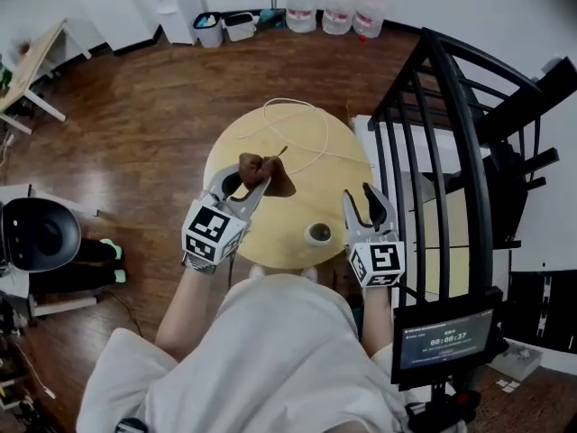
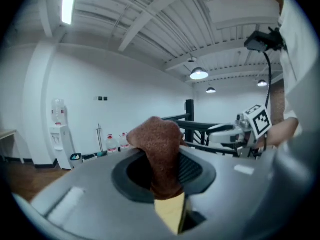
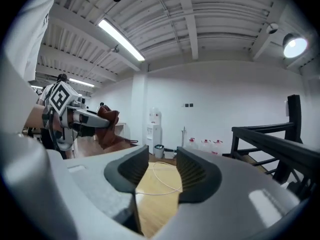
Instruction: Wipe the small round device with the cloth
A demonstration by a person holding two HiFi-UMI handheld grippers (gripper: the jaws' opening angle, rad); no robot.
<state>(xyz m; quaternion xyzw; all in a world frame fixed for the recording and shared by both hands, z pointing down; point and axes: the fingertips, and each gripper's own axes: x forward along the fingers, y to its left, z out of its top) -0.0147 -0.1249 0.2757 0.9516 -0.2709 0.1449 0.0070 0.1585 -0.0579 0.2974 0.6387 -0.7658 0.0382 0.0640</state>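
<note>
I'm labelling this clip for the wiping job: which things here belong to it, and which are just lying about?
Job: brown cloth, pinched in the left gripper; small round device on the round table; empty right gripper.
Lying about: white cable, water bottles, bins, black railing.

Counting now: two grippers in my hands, the left gripper (image 1: 248,180) and the right gripper (image 1: 359,197). One brown cloth (image 1: 269,171), one small round device (image 1: 318,234) on the near side, and one round wooden table (image 1: 297,147). One white cable (image 1: 290,100) lies on the far side of it. Far off along the wall I count three water jugs (image 1: 340,9), one water dispenser (image 1: 176,3) and two bins (image 1: 208,30). To my left, one black chair (image 1: 41,234). To my right, one black railing (image 1: 451,106) and one screen (image 1: 448,339).
</note>
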